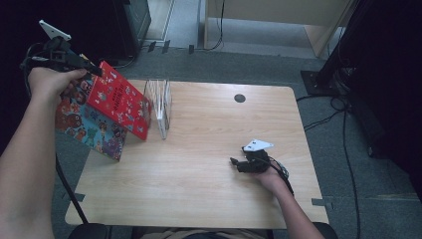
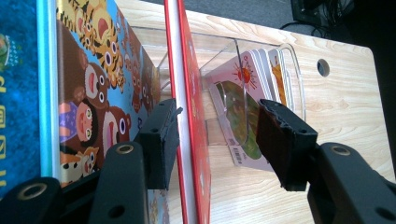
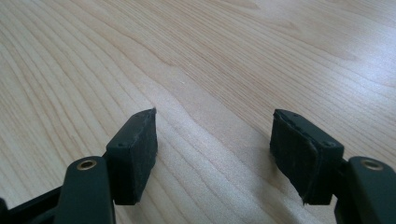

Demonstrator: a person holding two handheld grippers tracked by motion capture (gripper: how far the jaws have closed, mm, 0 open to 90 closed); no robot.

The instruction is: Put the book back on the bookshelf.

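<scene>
Left gripper (image 2: 212, 140) spread, red book (image 2: 189, 116) edge-on between the jaws: one pad just beside its left face, the other well clear. Book (image 1: 121, 99) leans at the table's (image 1: 209, 189) left edge, long axis sloping down toward the clear rack (image 1: 160, 102) just right of it. I'd feed it rackward. Right gripper (image 1: 238, 164) spread, empty, resting mid-table, well apart

The pale wooden worktop (image 1: 199, 194), with a round dark hole (image 1: 240, 98) near its far edge, carries a clear plastic rack (image 1: 160, 107) of thin books and colourful picture books (image 1: 107, 117) leaning beside it at its left edge.
</scene>
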